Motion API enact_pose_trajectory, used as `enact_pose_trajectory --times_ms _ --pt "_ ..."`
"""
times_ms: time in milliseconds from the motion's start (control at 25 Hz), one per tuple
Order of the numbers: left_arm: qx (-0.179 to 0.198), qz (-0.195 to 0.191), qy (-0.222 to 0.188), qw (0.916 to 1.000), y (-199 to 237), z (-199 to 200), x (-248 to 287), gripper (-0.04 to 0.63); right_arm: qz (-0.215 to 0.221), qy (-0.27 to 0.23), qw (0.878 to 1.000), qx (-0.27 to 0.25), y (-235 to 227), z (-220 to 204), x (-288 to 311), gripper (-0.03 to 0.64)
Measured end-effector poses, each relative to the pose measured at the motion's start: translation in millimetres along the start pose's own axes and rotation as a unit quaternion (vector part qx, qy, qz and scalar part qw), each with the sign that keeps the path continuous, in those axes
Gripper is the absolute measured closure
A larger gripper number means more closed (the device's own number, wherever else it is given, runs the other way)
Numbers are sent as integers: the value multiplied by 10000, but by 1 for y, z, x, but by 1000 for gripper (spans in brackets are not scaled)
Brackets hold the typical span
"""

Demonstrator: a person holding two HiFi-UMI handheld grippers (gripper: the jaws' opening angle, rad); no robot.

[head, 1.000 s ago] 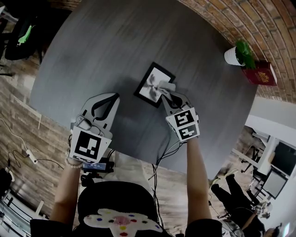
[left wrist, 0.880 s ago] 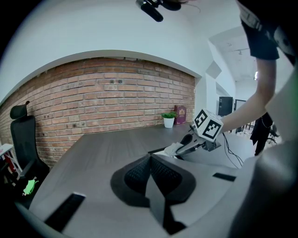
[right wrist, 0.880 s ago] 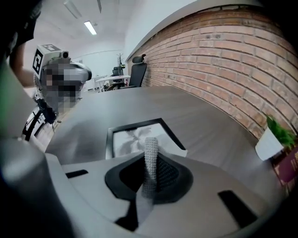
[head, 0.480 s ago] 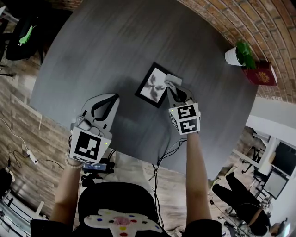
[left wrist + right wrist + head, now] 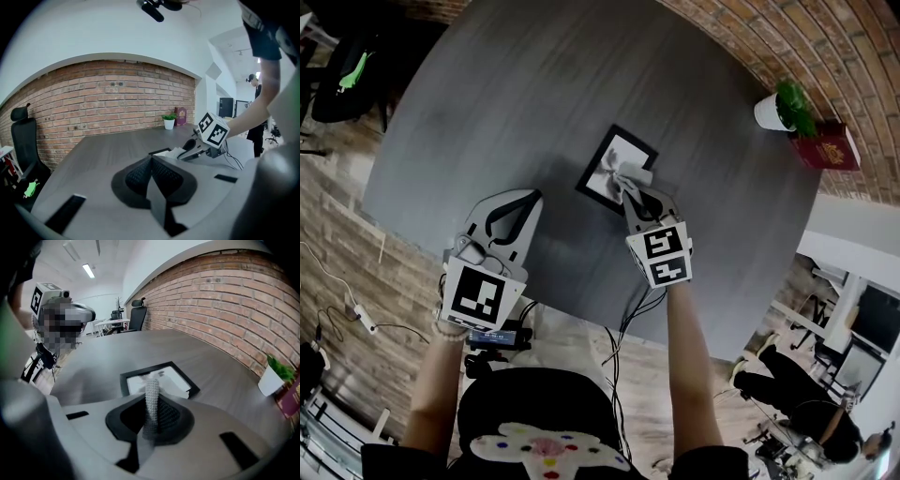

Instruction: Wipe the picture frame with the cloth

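A black picture frame (image 5: 602, 159) with a white-matted print lies flat near the middle of the round grey table (image 5: 516, 84). My right gripper (image 5: 630, 190) is shut on a pale grey cloth (image 5: 634, 174), which rests on the frame's near right part. In the right gripper view the cloth (image 5: 151, 397) stands pinched between the jaws, with the frame (image 5: 140, 377) just beyond. My left gripper (image 5: 525, 199) hovers over bare table left of the frame, shut and holding nothing. The left gripper view shows its jaws closed (image 5: 151, 161) and the frame (image 5: 159, 151) ahead.
A small potted plant (image 5: 780, 109) and a red book (image 5: 825, 148) sit at the table's far right edge by the brick wall. Cables (image 5: 630, 302) hang off the near edge. A black office chair (image 5: 342, 66) stands at the far left.
My right gripper has swept the cloth out to the frame's far right corner and back toward its middle. The left gripper has stayed where it was.
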State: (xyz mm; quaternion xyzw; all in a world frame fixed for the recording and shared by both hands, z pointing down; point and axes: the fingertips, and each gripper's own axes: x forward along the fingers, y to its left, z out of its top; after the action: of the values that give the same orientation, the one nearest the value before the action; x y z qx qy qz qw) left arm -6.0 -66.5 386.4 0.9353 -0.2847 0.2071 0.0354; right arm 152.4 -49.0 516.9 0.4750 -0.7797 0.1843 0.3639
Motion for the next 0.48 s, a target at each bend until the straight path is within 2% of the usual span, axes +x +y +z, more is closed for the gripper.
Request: enact_pose_trajectory --times_ms 480 --pt "-29 -4 5 10000 -2 -3 -13 586 574 -233 9980 -125 70 25 14 592"
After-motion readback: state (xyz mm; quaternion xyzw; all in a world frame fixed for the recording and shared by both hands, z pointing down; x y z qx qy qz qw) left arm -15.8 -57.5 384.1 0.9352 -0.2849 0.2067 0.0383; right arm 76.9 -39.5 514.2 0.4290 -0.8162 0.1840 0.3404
